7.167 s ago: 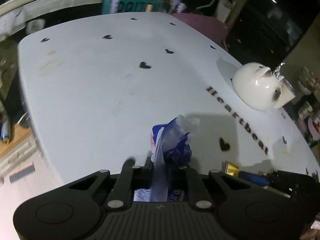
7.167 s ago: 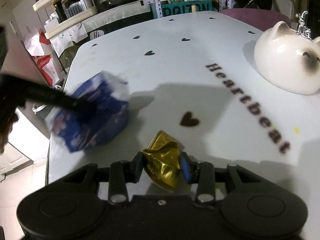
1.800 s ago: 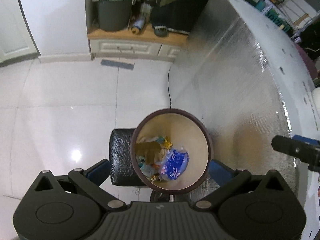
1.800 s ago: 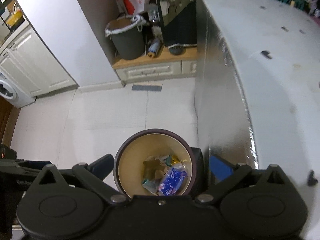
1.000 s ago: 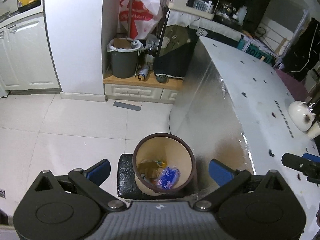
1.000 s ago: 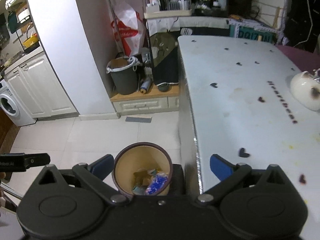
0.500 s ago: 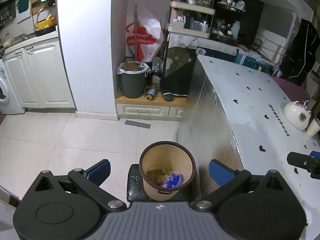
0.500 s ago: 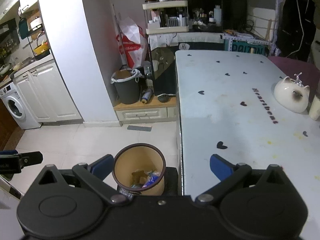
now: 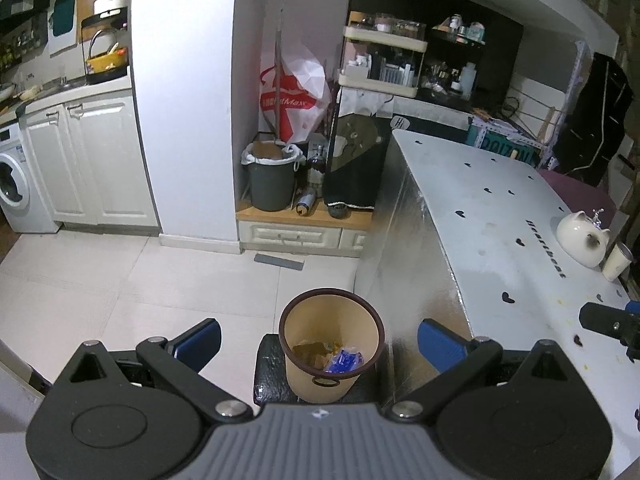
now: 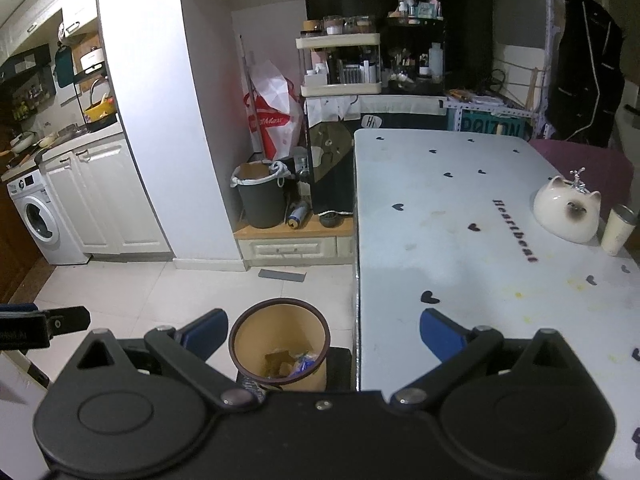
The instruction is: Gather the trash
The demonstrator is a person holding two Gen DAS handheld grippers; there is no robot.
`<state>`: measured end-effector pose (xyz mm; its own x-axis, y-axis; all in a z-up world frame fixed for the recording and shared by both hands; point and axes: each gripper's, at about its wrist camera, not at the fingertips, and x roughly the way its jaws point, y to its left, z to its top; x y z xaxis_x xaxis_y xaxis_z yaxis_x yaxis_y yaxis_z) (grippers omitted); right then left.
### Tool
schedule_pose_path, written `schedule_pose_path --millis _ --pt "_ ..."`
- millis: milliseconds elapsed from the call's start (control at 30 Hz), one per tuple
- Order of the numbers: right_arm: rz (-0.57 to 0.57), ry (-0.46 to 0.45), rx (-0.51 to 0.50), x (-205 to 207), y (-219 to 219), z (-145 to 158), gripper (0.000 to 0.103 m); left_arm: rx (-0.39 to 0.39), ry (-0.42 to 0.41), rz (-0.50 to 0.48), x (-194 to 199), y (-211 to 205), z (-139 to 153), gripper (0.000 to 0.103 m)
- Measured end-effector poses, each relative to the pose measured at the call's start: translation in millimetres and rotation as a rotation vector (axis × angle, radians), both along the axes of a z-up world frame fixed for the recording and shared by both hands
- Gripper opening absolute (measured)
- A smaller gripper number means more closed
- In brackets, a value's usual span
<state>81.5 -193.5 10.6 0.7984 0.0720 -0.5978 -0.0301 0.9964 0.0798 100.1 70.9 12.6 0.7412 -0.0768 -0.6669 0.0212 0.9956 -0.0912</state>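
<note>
A beige waste bin (image 9: 332,344) with a dark rim stands on a black stool (image 9: 269,376) beside the white table (image 9: 492,232). Inside it lie a blue wrapper (image 9: 345,360) and brownish-gold trash (image 9: 311,351). My left gripper (image 9: 318,338) hangs high above the bin, open and empty. In the right wrist view the same bin (image 10: 279,346) shows the blue wrapper (image 10: 305,365) and brown trash (image 10: 279,360) inside. My right gripper (image 10: 323,334) is open and empty too, above the bin and the table's edge.
On the table (image 10: 460,216) sit a white cat-shaped pot (image 10: 567,209) and a cup (image 10: 618,230). A grey dustbin (image 10: 259,195), a red-and-white bag (image 10: 274,124), shelves (image 10: 340,64), white cabinets (image 10: 104,200) and a washing machine (image 10: 38,218) line the far side of the tiled floor (image 10: 160,292).
Both grippers have risen away from the bin, which looks smaller and lower now. More of the room and table show. The wrappers once held now lie in the bin.
</note>
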Motion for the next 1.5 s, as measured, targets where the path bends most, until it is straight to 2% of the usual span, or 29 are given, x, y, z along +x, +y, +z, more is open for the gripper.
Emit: schedule_pose_path --millis 467,1500 --pt "-0.036 -0.008 -0.005 -26.8 -2.1 1.5 0.103 0.01 -0.018 -0.016 -10.8 -3.5 4.8 0.103" --pt "-0.02 0.013 -0.021 -16.5 4.5 -1.7 0.103 0.018 0.0 -0.038 -7.7 4.6 1.6 0.103"
